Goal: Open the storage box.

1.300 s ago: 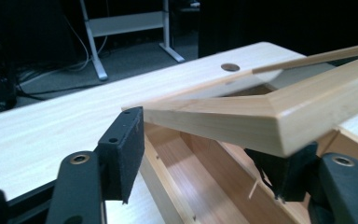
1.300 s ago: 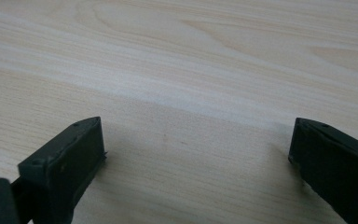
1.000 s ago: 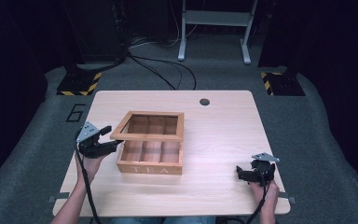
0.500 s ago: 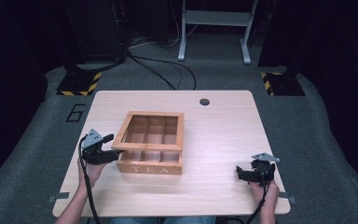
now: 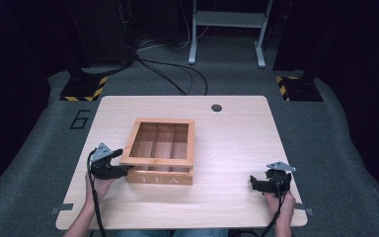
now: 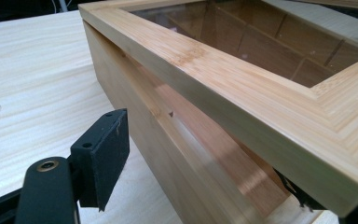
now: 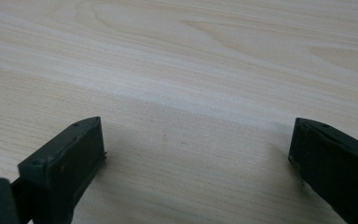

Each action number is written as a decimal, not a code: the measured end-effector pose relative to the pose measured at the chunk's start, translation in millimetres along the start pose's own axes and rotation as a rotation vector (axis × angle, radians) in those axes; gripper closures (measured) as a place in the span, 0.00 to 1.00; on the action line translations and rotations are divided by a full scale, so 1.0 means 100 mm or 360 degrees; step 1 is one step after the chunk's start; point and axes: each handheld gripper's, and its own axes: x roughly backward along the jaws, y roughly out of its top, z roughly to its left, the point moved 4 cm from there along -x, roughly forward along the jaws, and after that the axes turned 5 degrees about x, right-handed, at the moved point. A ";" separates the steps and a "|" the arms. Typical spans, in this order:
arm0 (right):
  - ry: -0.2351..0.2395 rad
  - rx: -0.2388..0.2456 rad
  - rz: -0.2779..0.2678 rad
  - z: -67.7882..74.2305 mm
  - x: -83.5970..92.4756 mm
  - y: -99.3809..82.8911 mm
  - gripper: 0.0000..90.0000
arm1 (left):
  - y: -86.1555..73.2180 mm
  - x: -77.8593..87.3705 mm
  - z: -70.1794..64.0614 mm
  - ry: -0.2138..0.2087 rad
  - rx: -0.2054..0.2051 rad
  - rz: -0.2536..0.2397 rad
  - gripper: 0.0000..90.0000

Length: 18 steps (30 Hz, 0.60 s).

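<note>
**Lid nearly down on the tea box**

Dark floor and cables surround a pale wooden table (image 5: 227,138), and your work sits left of its centre: a wooden tea box (image 5: 161,177) with a glass-paned lid (image 5: 158,162). The lid is nearly down but not seated; the left gripper view shows a thin wedge of gap between lid (image 6: 242,88) and box wall (image 6: 177,154).

Your left gripper (image 5: 116,165) is at the lid's left front corner, one jaw under the rim and one clear of the wall. Its jaws have just been opening, with the lid's edge between them and neither pad seen pressing on it, which looks like letting the lid settle rather than carrying it.

Your right gripper (image 5: 256,183) rests low near the table's right front edge, jaws wide over bare wood (image 7: 191,93) and holding nothing (parked out of the way, well apart from the box).

Nothing else crowds the box; a small dark grommet (image 5: 216,107) lies near the far edge. The jaw under the rim is what could stop the lid closing fully.
</note>
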 end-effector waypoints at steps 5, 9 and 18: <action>0.0000 0.0000 0.0000 0.00 0.00 0.00 0.03 | -0.05 -0.02 0.00 -0.0015 -0.0008 0.0040 0.24; 0.0000 0.0000 0.0000 0.00 0.00 0.00 0.03 | -0.08 -0.02 0.00 -0.0026 0.0004 0.0046 0.23; -0.0001 0.0000 0.0000 0.00 0.00 0.00 0.03 | -0.07 0.03 0.01 -0.0014 0.0020 0.0053 0.19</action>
